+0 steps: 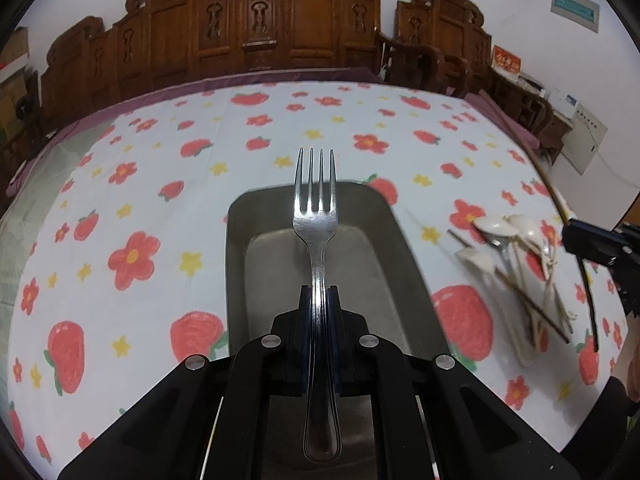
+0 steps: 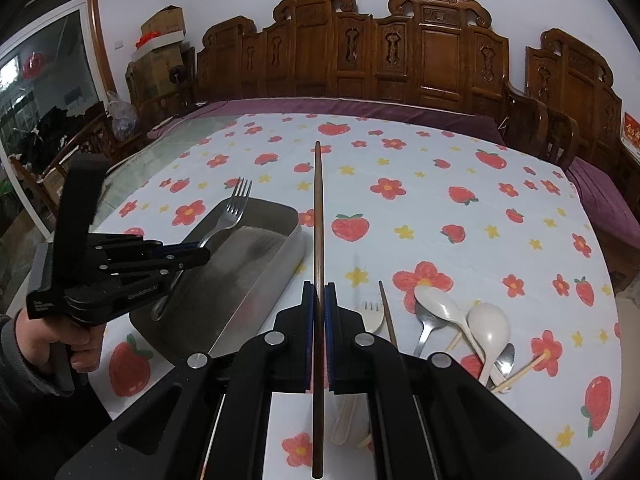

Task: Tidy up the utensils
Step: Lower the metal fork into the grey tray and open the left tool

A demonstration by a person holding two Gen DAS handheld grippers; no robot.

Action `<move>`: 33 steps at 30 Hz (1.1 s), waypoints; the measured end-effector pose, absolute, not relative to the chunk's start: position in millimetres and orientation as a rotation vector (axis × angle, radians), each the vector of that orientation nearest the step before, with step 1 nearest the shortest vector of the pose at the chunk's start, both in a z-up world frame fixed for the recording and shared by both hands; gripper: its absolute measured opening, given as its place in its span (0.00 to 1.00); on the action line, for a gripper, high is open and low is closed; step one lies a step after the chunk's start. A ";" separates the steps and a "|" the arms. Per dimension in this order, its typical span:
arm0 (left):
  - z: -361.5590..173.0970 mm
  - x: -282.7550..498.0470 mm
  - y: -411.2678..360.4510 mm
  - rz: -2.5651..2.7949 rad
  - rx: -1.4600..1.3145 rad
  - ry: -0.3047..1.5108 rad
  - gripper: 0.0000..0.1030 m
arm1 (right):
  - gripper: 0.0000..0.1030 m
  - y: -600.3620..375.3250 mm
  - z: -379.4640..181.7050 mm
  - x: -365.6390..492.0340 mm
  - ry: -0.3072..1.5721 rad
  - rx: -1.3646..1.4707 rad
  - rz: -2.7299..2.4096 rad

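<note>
My left gripper (image 1: 319, 294) is shut on a metal fork (image 1: 316, 220), held above the grey metal tray (image 1: 236, 240), tines pointing away. The right wrist view shows that left gripper (image 2: 200, 254) with the fork (image 2: 230, 212) over the tray (image 2: 288, 248). My right gripper (image 2: 319, 292) is shut on a dark brown chopstick (image 2: 318, 216), lifted just right of the tray. A pile of white spoons (image 2: 486, 328), a metal spoon (image 2: 426, 326), a white fork (image 2: 370, 314) and another chopstick (image 2: 387, 312) lies on the cloth to the right.
The table carries a white cloth (image 2: 440, 216) with red strawberries and flowers. The utensil pile (image 1: 520, 272) lies right of the tray in the left wrist view. Carved wooden chairs (image 2: 400, 52) line the far edge. Boxes (image 2: 160, 40) stand far left.
</note>
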State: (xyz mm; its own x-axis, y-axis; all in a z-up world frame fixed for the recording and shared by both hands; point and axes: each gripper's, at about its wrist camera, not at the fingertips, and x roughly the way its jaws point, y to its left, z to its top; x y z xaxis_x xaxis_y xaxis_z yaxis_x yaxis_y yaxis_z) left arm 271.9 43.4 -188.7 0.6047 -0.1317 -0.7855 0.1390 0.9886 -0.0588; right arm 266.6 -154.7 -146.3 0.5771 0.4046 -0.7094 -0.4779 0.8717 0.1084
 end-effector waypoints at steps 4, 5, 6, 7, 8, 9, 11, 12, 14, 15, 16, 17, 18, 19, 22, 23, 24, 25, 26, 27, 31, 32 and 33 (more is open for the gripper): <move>-197.9 275.5 41.3 -0.157 0.027 0.939 0.06 | 0.06 -151.7 -150.5 268.0 0.812 -0.095 0.518; -199.4 276.5 40.7 -0.156 0.033 0.945 0.06 | 0.06 -150.8 -151.6 268.2 0.814 -0.095 0.518; -200.8 277.4 39.9 -0.156 0.037 0.950 0.06 | 0.06 -150.1 -152.5 268.3 0.815 -0.096 0.518; -202.1 278.1 38.8 -0.156 0.041 0.955 0.06 | 0.06 -149.5 -153.3 268.2 0.818 -0.096 0.519; -203.1 279.0 38.0 -0.155 0.045 0.960 0.06 | 0.06 -149.2 -154.0 268.5 0.820 -0.097 0.519; -203.8 280.4 37.6 -0.156 0.046 0.964 0.06 | 0.06 -148.4 -154.6 268.3 0.822 -0.098 0.519; -205.9 282.7 37.6 -0.160 0.043 0.973 0.06 | 0.06 -147.3 -155.3 267.9 0.826 -0.102 0.519; -207.7 284.0 37.4 -0.157 0.047 0.983 0.06 | 0.06 -146.9 -155.0 267.6 0.827 -0.104 0.518; -210.5 285.5 36.6 -0.156 0.052 1.000 0.06 | 0.06 -146.6 -155.1 267.5 0.829 -0.105 0.515; -211.5 285.5 36.6 -0.159 0.052 1.006 0.06 | 0.06 -146.5 -155.1 267.4 0.829 -0.105 0.515; -212.3 285.6 36.3 -0.162 0.053 1.011 0.06 | 0.06 -146.2 -155.4 267.5 0.830 -0.106 0.514; -213.8 286.0 36.1 -0.165 0.053 1.021 0.06 | 0.06 -146.1 -155.7 267.5 0.832 -0.107 0.514; -214.8 286.3 36.3 -0.166 0.052 1.027 0.06 | 0.06 -146.0 -156.4 267.8 0.834 -0.106 0.513; -215.8 286.3 36.9 -0.166 0.050 1.030 0.07 | 0.06 -145.9 -157.1 267.4 0.836 -0.106 0.513; -216.2 286.3 37.1 -0.169 0.046 1.030 0.07 | 0.06 -143.9 -158.9 266.0 0.842 -0.106 0.514; -216.2 286.0 37.0 -0.169 0.046 1.029 0.07 | 0.06 -143.1 -159.2 265.4 0.843 -0.107 0.515; -216.3 285.8 36.9 -0.169 0.046 1.029 0.07 | 0.06 -142.2 -159.6 264.7 0.845 -0.108 0.515; -216.4 285.7 36.8 -0.171 0.046 1.031 0.07 | 0.06 -141.3 -159.8 264.1 0.846 -0.108 0.515; -216.3 285.7 36.8 -0.174 0.042 1.032 0.07 | 0.06 -140.4 -160.0 263.5 0.848 -0.109 0.515; -215.6 285.0 37.2 -0.177 0.037 1.030 0.07 | 0.06 -139.1 -159.9 262.7 0.848 -0.110 0.515; -204.5 280.0 40.0 -0.185 0.018 0.999 0.07 | 0.06 -133.5 -157.9 260.1 0.847 -0.116 0.518; -201.6 279.3 40.7 -0.186 0.014 0.992 0.07 | 0.06 -132.5 -157.2 259.5 0.847 -0.116 0.520; -197.2 277.4 42.0 -0.185 0.010 0.981 0.07 | 0.06 -130.9 -156.0 258.5 0.845 -0.115 0.521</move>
